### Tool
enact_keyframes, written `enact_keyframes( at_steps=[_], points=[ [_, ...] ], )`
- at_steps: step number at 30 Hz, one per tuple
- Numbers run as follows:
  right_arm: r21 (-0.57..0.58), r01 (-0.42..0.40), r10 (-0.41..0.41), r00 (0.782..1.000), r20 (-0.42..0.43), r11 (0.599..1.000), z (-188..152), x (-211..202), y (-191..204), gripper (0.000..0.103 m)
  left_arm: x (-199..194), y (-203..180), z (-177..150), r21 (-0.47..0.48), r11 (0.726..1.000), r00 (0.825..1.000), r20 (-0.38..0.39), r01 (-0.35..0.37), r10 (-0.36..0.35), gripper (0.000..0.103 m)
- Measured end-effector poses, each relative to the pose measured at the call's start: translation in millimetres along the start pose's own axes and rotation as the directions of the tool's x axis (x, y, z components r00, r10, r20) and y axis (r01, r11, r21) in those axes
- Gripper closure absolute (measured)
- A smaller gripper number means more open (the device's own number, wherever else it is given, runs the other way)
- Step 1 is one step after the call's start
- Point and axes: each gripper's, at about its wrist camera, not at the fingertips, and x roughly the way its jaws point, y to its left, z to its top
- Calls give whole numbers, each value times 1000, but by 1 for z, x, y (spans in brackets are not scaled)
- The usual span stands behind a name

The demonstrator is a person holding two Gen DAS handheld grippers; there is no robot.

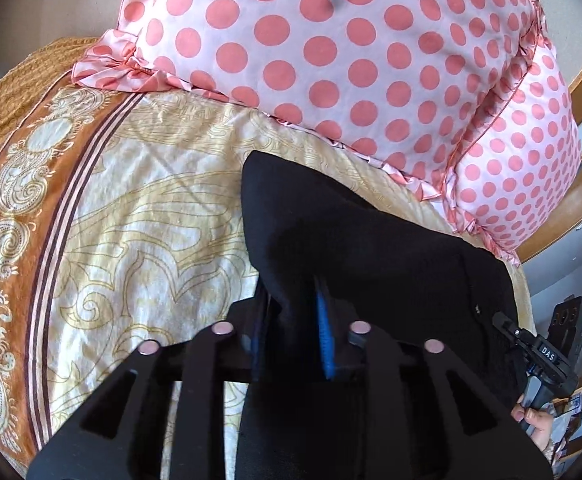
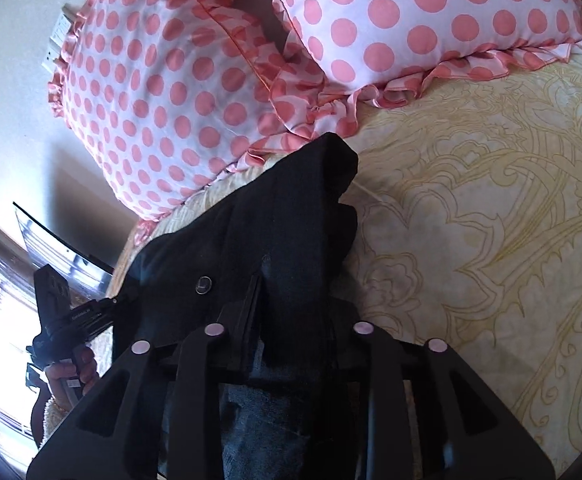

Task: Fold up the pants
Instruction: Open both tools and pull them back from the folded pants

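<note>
Lying folded at centre frame on the patterned bed (image 1: 139,208) below two polka-dot pillows (image 1: 331,60), the black pants (image 1: 351,248) sit between the partly parted fingers of left gripper (image 1: 291,332) and right gripper (image 2: 291,332), apparently mid-release; smoothing probably follows.

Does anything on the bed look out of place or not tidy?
Yes. The black pants lie bunched in uneven layers beside the dotted pillow, their far corner crumpled. The bedsheet looks fine.
</note>
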Motion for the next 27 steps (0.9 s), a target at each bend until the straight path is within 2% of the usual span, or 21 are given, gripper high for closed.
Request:
enact_keyframes(
  at_steps=[1, 3, 5, 6, 7, 9, 10, 11, 13, 15, 17, 18, 19, 20, 21, 23, 25, 26, 27],
  points=[
    [-17, 22, -22, 1000, -1, 1000, -1, -3, 1, 50, -4, 0, -2, 8, 1000, 1000, 6, -22, 22, 60],
    [-45, 49, -47, 998, 37, 998, -5, -20, 1, 33, -25, 1, -5, 31, 999, 998, 52, -26, 25, 58],
    [-66, 94, -84, 987, 136, 993, -8, -48, 3, 31, -55, -1, -13, 57, 998, 992, 124, -28, 20, 58],
    [-80, 89, -74, 982, 172, 993, -9, -61, 7, 31, -70, -5, -18, 71, 997, 989, 150, -13, 3, 55],
    [-94, 57, -38, 981, 192, 994, -13, -72, 13, 31, -81, -10, -26, 92, 995, 987, 157, 23, -38, 52],
    [-125, -62, 82, 983, 164, 990, -23, -81, 28, 29, -96, -28, -45, 142, 983, 980, 143, 117, -138, 37],
    [-135, -125, 144, 980, 139, 983, -29, -82, 37, 25, -100, -37, -56, 167, 973, 974, 130, 162, -185, 34],
    [-142, -174, 191, 975, 114, 974, -36, -81, 44, 17, -100, -48, -66, 187, 962, 969, 111, 197, -220, 30],
    [-147, -219, 231, 971, 68, 965, -46, -75, 57, 12, -94, -67, -84, 222, 946, 964, 68, 238, -258, 26],
    [-121, -219, 224, 974, 31, 968, -54, -67, 57, 12, -81, -76, -97, 235, 946, 971, 28, 224, -237, 24],
    [-83, -175, 172, 984, -39, 981, -60, -47, 47, 12, -61, -73, -102, 220, 958, 983, -8, 182, -185, 24],
    [-65, -180, 176, 983, -58, 981, -63, -39, 40, 13, -49, -67, -102, 194, 967, 986, -37, 164, -160, 24],
    [-54, -213, 212, 977, -21, 976, -65, -41, 34, 13, -36, -60, -101, 162, 973, 985, -75, 165, -154, 25],
    [-23, -237, 236, 972, -12, 971, -65, -41, 30, 13, -32, -53, -101, 145, 972, 982, -72, 185, -176, 25],
    [5, -255, 255, 967, -5, 967, -64, -42, 26, 13, -36, -51, -102, 147, 973, 984, -35, 178, -174, 25],
    [36, -275, 275, 961, -3, 961, -61, -44, 23, 13, -35, -53, -101, 149, 975, 987, -35, 163, -159, 25],
    [52, -252, 250, 967, 44, 966, -65, -57, 27, 12, -43, -54, -107, 141, 979, 990, -12, 144, -144, 23],
    [25, -227, 225, 972, 74, 974, -70, -66, 33, 10, -51, -55, -114, 155, 978, 990, 9, 138, -141, 21],
    [-24, -187, 189, 976, 105, 982, -76, -76, 41, 4, -62, -57, -122, 182, 976, 991, 43, 118, -128, 17]
  ],
)
